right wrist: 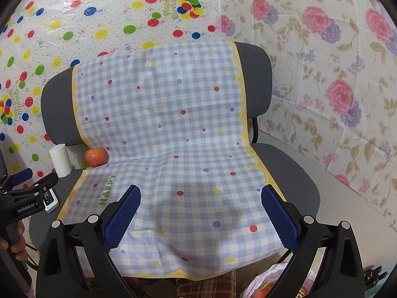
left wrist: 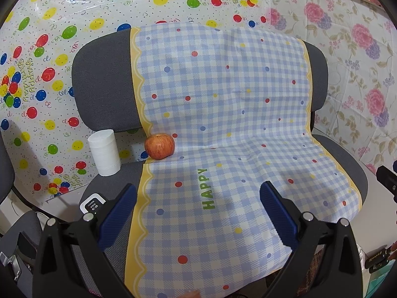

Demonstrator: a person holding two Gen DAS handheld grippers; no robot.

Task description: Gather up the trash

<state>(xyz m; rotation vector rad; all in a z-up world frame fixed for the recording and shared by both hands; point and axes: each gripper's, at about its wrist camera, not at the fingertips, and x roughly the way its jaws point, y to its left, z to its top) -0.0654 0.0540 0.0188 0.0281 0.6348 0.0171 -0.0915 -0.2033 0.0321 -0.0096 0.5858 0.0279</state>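
Apple (left wrist: 159, 146), tissue roll (left wrist: 105, 152) on chair (left wrist: 104, 79) (claws agape)

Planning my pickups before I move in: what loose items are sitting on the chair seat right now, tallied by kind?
Apple: 1
White paper roll: 1
Small white device with a display: 1
Total: 3, all toward the seat's left side, off or at the edge of the checked cloth. Both grippers are open and empty.
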